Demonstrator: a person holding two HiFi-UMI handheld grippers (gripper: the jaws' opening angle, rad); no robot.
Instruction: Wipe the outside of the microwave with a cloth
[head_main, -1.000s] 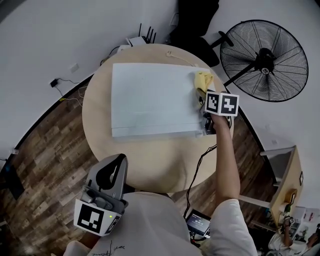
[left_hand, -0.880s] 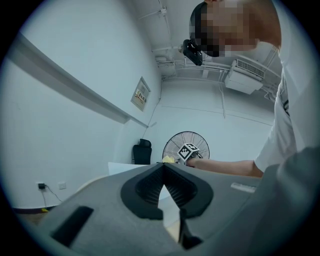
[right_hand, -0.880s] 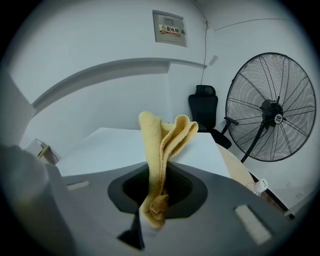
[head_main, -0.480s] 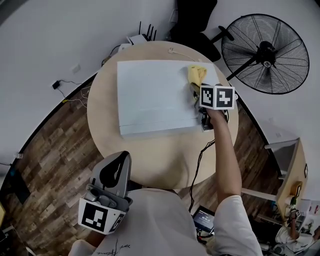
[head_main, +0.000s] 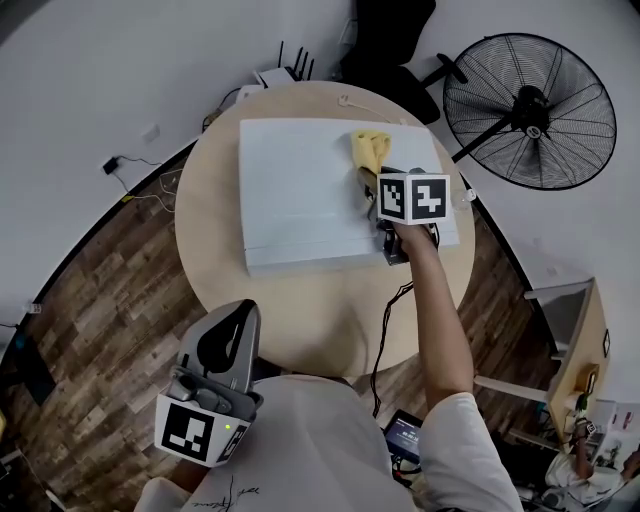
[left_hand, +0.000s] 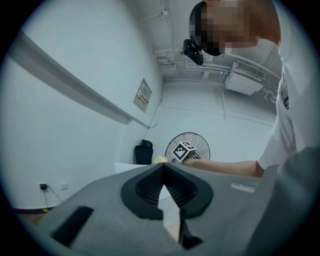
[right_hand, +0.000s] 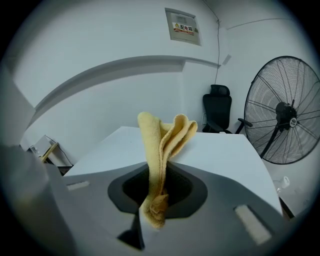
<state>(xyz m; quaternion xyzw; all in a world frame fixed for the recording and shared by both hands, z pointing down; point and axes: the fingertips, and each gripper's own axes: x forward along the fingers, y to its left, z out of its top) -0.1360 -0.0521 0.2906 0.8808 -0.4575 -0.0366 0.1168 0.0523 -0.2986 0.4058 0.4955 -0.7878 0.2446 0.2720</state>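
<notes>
Right tool (head_main: 368, 180): you are clamping the cloth (head_main: 370, 148).
Cloth: lying at 11 o'clock, on the microwave (head_main: 300, 190) top.
Left tool (head_main: 228, 338): idling closed, empty.

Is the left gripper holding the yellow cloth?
No, the right gripper pinches the yellow cloth; the left gripper is shut, empty.

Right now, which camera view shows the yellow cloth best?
The right gripper view: the yellow cloth fills the centre, pinched by the right gripper. The head view shows it small, on top of the microwave. The left gripper view shows only a distant yellow speck.
</notes>
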